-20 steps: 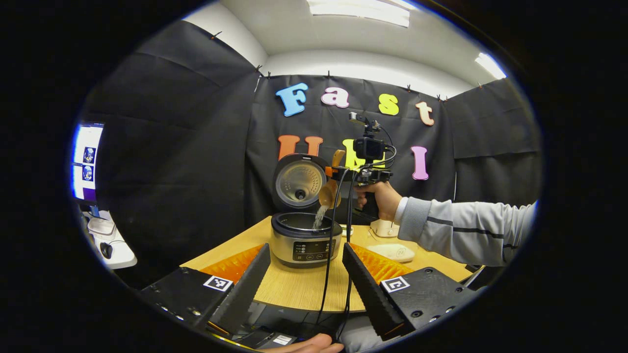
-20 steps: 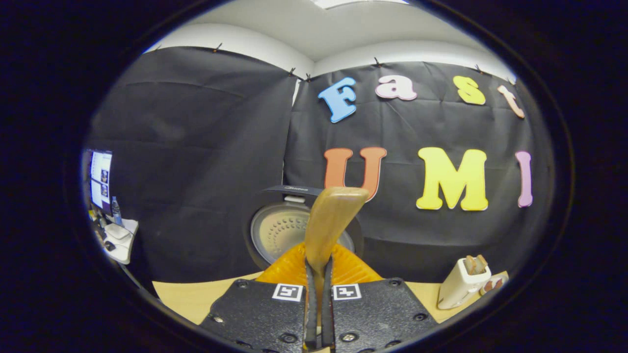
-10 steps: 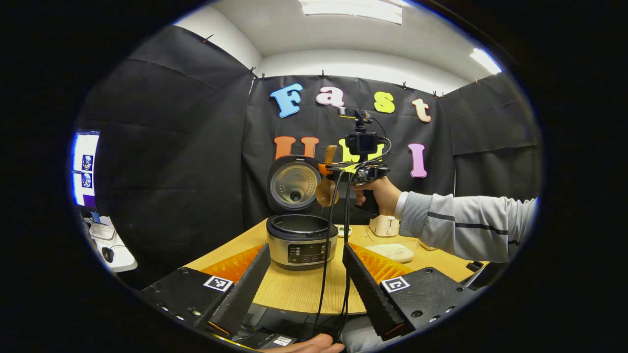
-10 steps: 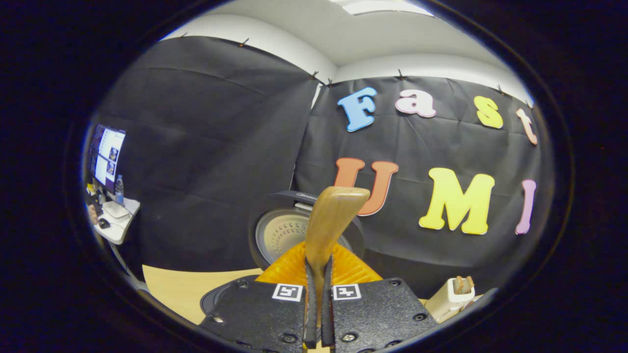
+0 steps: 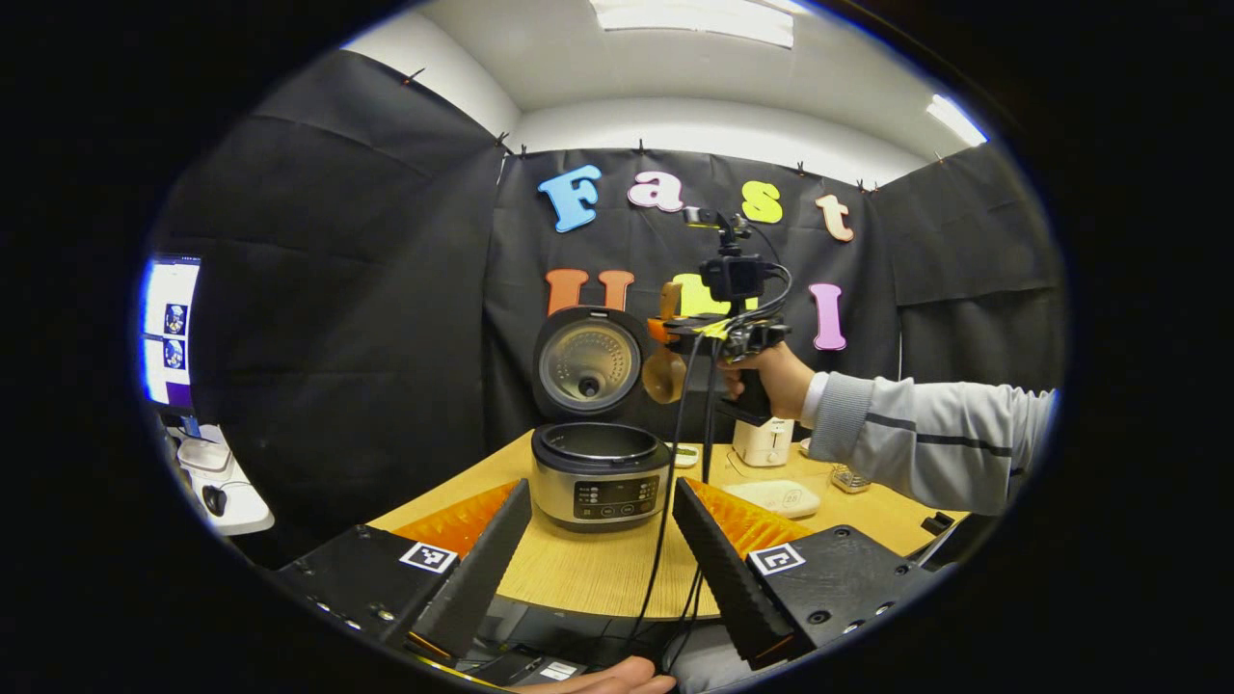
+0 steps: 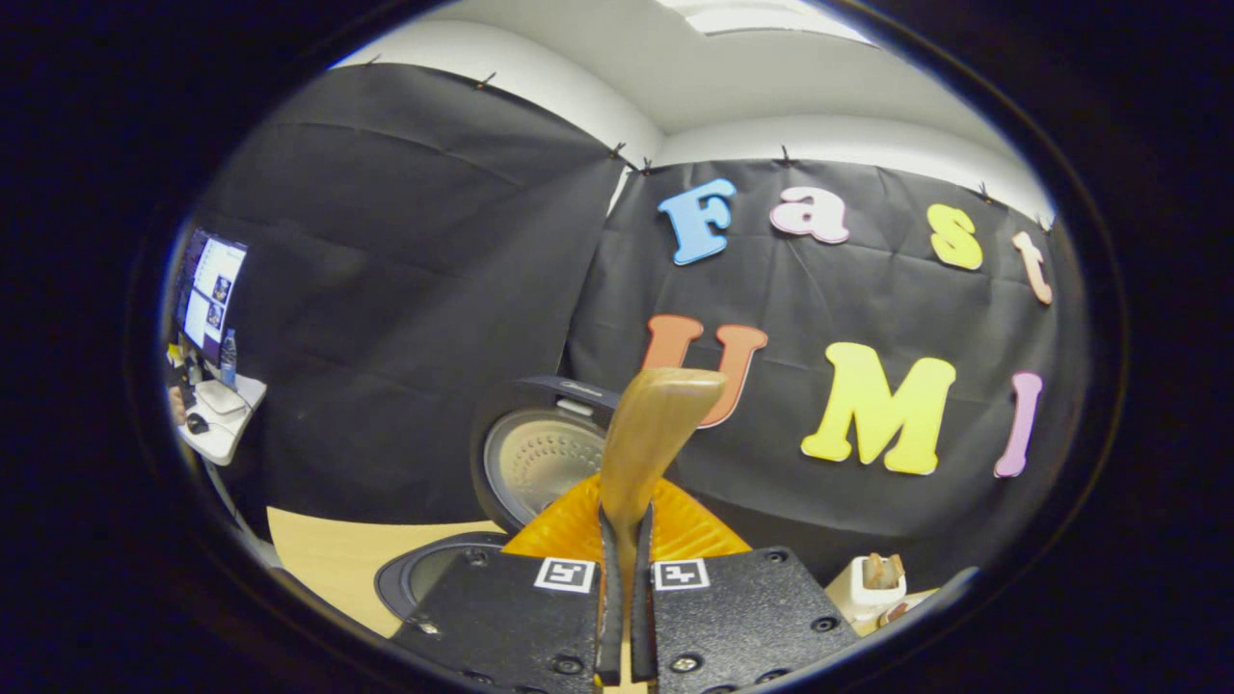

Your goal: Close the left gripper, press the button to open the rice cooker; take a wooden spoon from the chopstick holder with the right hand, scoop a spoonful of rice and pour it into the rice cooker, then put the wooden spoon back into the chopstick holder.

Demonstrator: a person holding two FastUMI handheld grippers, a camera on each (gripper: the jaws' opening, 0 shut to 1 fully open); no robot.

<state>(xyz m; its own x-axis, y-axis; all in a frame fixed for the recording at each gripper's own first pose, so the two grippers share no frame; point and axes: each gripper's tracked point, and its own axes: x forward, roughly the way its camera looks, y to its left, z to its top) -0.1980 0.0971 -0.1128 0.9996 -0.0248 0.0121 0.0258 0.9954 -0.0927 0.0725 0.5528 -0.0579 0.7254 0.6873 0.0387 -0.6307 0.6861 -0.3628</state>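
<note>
In the right gripper view the right tool [image 6: 625, 617] is clamped on the flat handle of a light-brown wooden spoon [image 6: 648, 443]; both fingers press its sides, and the handle rises past the tips — its bowl is hidden below the tool's body. Behind the handle stands the raised round lid of the silver-and-black rice cooker [image 6: 533, 453], partly covered by the tool, and only an arc of the pot's dark rim shows at lower left. Writing on the lid's edge is too small to read. To the tool's lower right a white chopstick holder [image 6: 872, 586] with brown utensil tops is cut off by the view's edge.

In the left gripper view the left tool [image 5: 603, 549] has its two fingers spread wide apart, holding nothing, low over the near edge of the pale wooden tabletop [image 5: 588, 569]. The rice cooker [image 5: 601, 472] stands ahead between the fingertips, lid upright, its front panel's buttons too small to make out. Above and just right of the pot, a hand [image 5: 776, 378] in a grey sleeve holds the right tool [image 5: 665, 333]; the spoon's rounded bowl [image 5: 661, 374] hangs beneath it, off to the side of the pot's opening. The white holder [image 5: 762, 441] stands behind that hand — partly hidden. A flat pale container [image 5: 776, 497] lies on the tabletop, its contents indistinct. Black cables [image 5: 675, 501] hang in front.
</note>
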